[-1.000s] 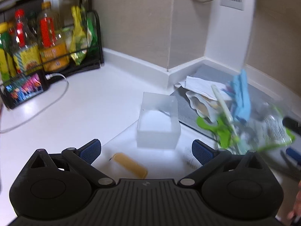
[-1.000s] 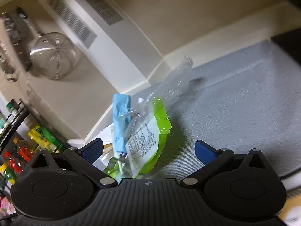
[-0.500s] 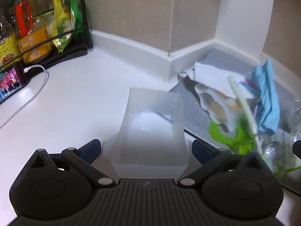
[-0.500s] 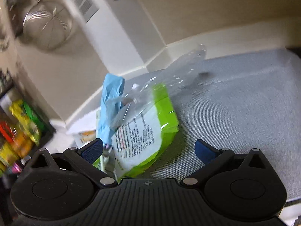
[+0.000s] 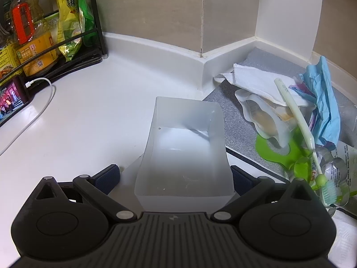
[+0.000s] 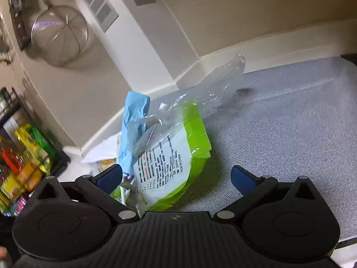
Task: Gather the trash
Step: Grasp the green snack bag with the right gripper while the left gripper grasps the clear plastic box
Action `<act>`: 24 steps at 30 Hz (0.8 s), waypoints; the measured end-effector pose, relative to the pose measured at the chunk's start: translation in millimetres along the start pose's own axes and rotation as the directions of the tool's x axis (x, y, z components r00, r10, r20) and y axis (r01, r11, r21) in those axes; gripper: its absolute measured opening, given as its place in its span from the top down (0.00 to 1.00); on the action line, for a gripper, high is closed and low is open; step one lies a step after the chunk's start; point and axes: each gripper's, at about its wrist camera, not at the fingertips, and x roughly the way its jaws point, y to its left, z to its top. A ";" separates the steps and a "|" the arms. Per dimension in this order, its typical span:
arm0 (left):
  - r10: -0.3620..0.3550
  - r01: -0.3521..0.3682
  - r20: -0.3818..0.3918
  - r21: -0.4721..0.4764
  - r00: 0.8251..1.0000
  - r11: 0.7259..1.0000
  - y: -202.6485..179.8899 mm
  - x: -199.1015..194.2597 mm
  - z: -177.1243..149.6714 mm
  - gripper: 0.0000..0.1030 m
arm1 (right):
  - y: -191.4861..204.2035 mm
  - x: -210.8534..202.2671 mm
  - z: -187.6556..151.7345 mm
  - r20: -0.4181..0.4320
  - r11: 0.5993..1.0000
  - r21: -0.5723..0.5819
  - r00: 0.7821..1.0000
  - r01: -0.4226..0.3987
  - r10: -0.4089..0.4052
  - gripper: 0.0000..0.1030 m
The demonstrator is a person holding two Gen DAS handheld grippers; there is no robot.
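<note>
**A:** White bench in a tiled kitchen corner, is that right? Where does the trash lie?

**B:** Yes. The trash is heaped on a grey textured mat against the wall. Nearest the right gripper is a clear plastic bag with a lime-green and white printed label, lying between its blue-padded jaws, which stand wide apart with neither pad touching it (nothing is held). A crumpled light-blue paper wrapper leans just behind the bag.

**A:** And from the other side?

**B:** The left wrist view shows the same heap: the blue wrapper again, a crumpled white paper towel, a pale foil pouch with a wavy edge, a flat lime-green plastic piece, and a pale green toothbrush lying across them with its bristle end toward the camera.

**A:** What has the left gripper got?

**B:** Nothing gripped. Its jaws are wide open, one on each side of a translucent frosted rectangular plastic box standing open-topped on the bench at the mat's edge; whether the pads touch its walls I cannot tell.

**A:** Farther out?

**B:** A black wire rack with an oil bottle and yellow-green packets, a phone with a lit screen on a white cable, and a metal mesh strainer hanging on the wall.
</note>
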 end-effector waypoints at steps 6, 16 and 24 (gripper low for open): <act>-0.002 0.002 0.001 -0.002 1.000 1.000 0.2 0.2 0.0 0.00 | 0.5 -0.4 -0.2 0.000 1.000 -0.003 1.000 0.002 -0.002 0.00; -0.001 0.001 -0.001 0.000 1.000 1.000 -0.4 0.8 0.1 0.00 | 0.4 -0.5 -1.0 0.008 1.000 0.016 1.000 -0.008 0.008 0.00; -0.056 0.055 -0.009 -0.083 0.998 0.995 10.5 -18.3 13.4 0.35 | -12.0 -0.5 -0.5 -0.003 0.994 0.094 0.998 -0.062 0.062 0.87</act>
